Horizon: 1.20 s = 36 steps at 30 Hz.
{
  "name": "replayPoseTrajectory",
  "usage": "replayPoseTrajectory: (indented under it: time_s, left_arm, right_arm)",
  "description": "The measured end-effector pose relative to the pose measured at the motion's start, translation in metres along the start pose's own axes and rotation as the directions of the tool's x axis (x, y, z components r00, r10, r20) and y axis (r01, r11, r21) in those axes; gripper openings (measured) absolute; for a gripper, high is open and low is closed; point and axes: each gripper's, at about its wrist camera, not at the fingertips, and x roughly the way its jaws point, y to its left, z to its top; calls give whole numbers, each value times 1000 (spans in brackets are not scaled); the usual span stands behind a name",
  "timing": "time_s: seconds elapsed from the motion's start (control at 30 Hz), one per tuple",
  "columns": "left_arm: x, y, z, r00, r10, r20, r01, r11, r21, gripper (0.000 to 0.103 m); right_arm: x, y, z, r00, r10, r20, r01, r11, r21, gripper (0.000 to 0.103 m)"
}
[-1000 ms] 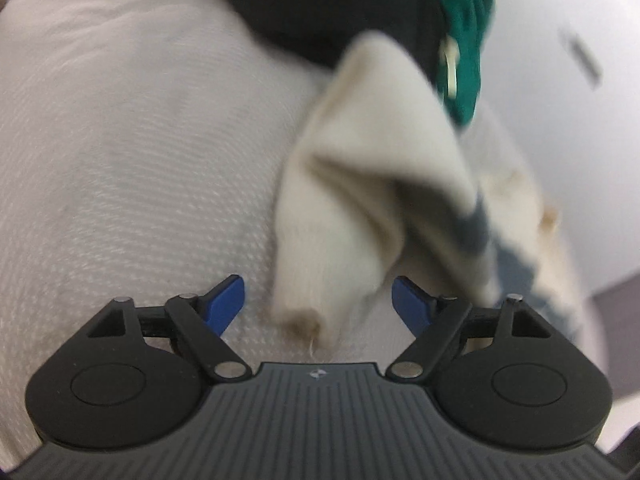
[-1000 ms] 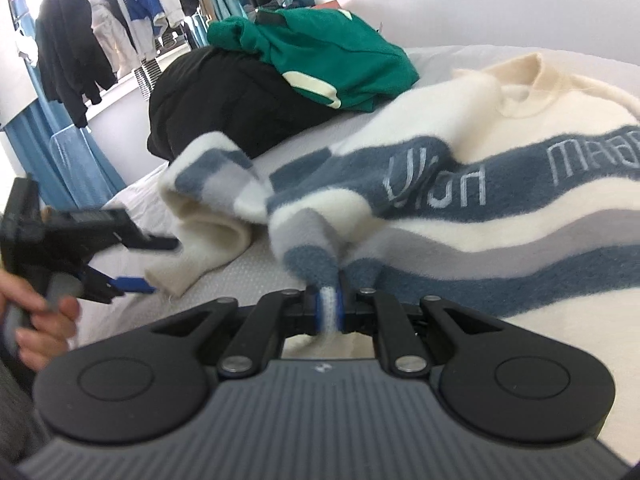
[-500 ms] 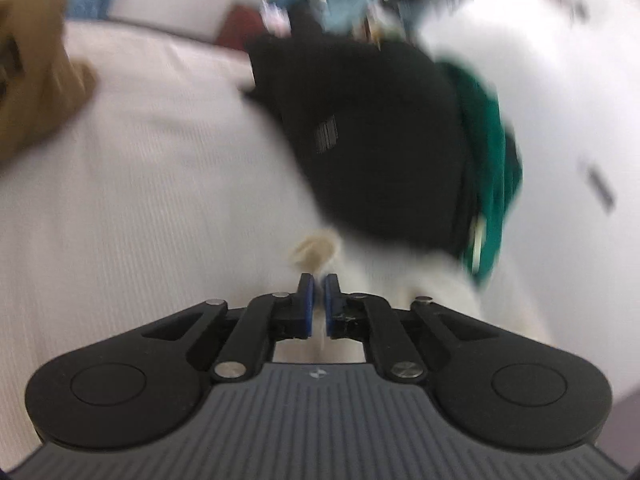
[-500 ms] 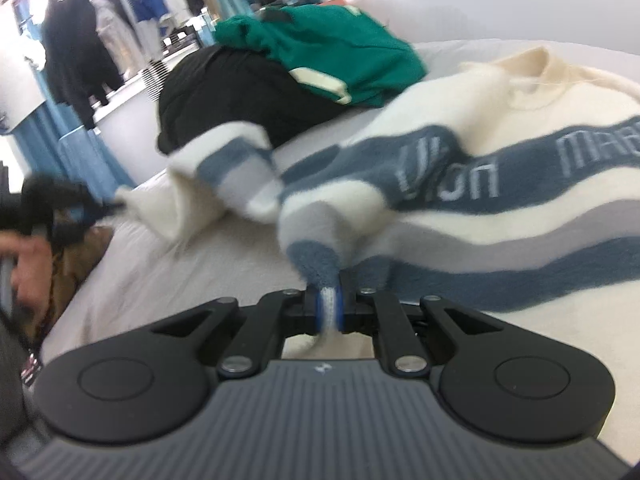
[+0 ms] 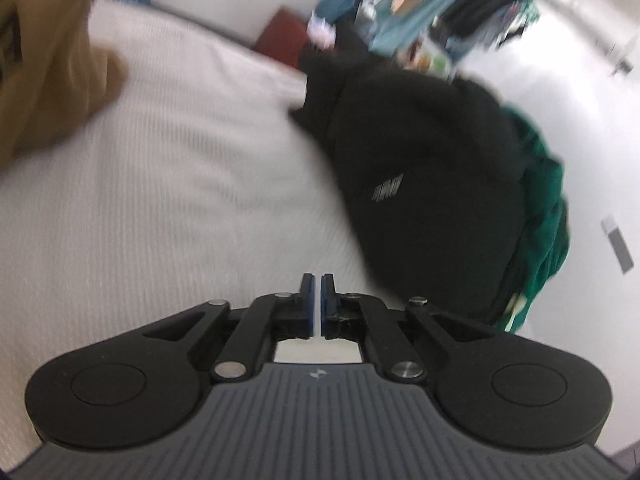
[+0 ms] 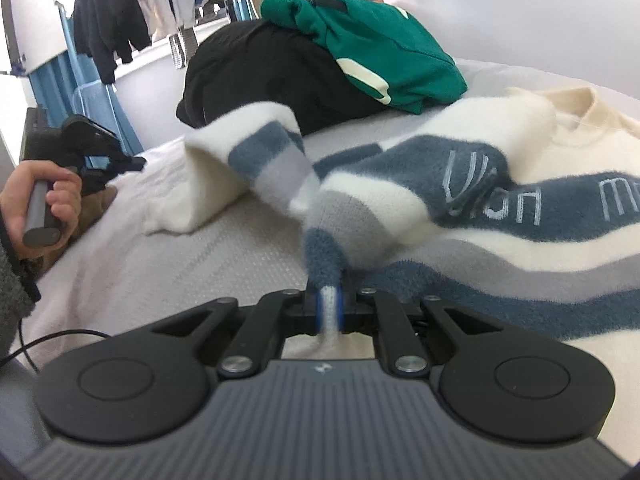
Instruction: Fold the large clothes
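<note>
A cream sweater [image 6: 500, 248] with blue and grey stripes lies spread on the white bed [image 6: 168, 264]. Its striped sleeve [image 6: 256, 160] arches up, and the cream cuff end rests on the bed. My right gripper [image 6: 328, 308] is shut on a blue and white fold of the sweater's near edge. My left gripper [image 5: 318, 292] is shut, with only a thin gap between the blue pads and no cloth in it. In the right wrist view a hand [image 6: 36, 196] holds the left gripper [image 6: 136, 162] at the far left, apart from the sleeve.
A black garment [image 5: 420, 184] lies heaped at the back of the bed with a green garment [image 6: 372, 40] on it. A brown garment [image 5: 44, 72] sits at the left. Hanging clothes [image 6: 120, 8] line the far side, and a white wall stands to the right.
My left gripper went from open around the cream cuff to shut, then swung away to the left; the sleeve is out of its view. The right gripper kept its grip.
</note>
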Motion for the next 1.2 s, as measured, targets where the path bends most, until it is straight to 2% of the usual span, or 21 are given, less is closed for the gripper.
replayPoseTrajectory:
  time_s: [0.1,0.17,0.2,0.23,0.37,0.5,0.6,0.67,0.7,0.73,0.77,0.8,0.83,0.87,0.93,1.03,1.13,1.2]
  left_arm:
    - [8,2,-7,999,37,-11,-36,998,56,5]
    - [15,11,-11,998,58,-37,-57,998,39,20]
    - [18,16,-12,996,57,-63,-56,998,4,40]
    - [19,23,-12,996,48,-78,-50,998,-25,51]
    - [14,28,-19,994,90,-62,-91,996,-18,53]
    - [24,28,-26,992,38,-122,-40,999,-18,60]
    - [35,25,-32,984,-37,-173,33,999,-29,60]
    - [43,25,-35,981,-34,-192,29,999,-28,59]
    - [48,26,-36,980,-20,-197,15,999,-30,54]
    - [51,24,-36,980,-11,-196,7,1000,-20,41]
    - [53,22,-36,980,4,-197,-4,1000,-3,34]
    - [55,20,-35,980,8,-200,-6,1000,12,23]
    - [56,18,-34,979,7,-203,-3,1000,19,16]
    - [56,15,-33,979,11,-202,-6,1000,25,15]
    - [51,8,-25,985,31,-169,-22,998,56,13]
    - [36,-3,-4,993,100,-56,-93,989,110,11]
    - [30,-13,28,986,164,19,-165,974,155,11]
    - [30,-23,50,976,208,69,-218,952,213,11]
  right_arm:
    - [5,2,0,1000,-12,-9,11,1000,-19,10]
    - [9,2,1,1000,-13,-22,13,1000,-10,10]
    - [10,2,2,1000,-16,-27,16,1000,-8,10]
    - [11,3,2,999,-17,-30,17,1000,-8,10]
    - [11,4,2,999,-21,-36,20,1000,-11,12]
    - [9,1,3,999,-13,-38,13,1000,10,12]
    - [8,0,3,999,-9,-35,10,1000,23,12]
    - [7,0,3,999,-9,-34,10,1000,25,14]
    - [7,0,3,999,-8,-36,9,1000,29,16]
    - [7,-1,3,999,-3,-39,4,999,36,23]
    - [7,-2,3,999,9,-39,-7,999,45,34]
    - [7,-1,4,999,22,-37,-21,999,49,39]
    - [8,-1,5,999,38,-34,-37,998,48,48]
    - [8,0,5,998,54,-33,-52,998,45,53]
    - [8,0,4,997,67,-24,-65,997,49,54]
    - [6,-5,4,998,63,-13,-62,996,71,54]
    - [6,-11,6,999,53,-6,-52,994,91,54]
    - [6,-14,8,999,46,4,-46,993,106,54]
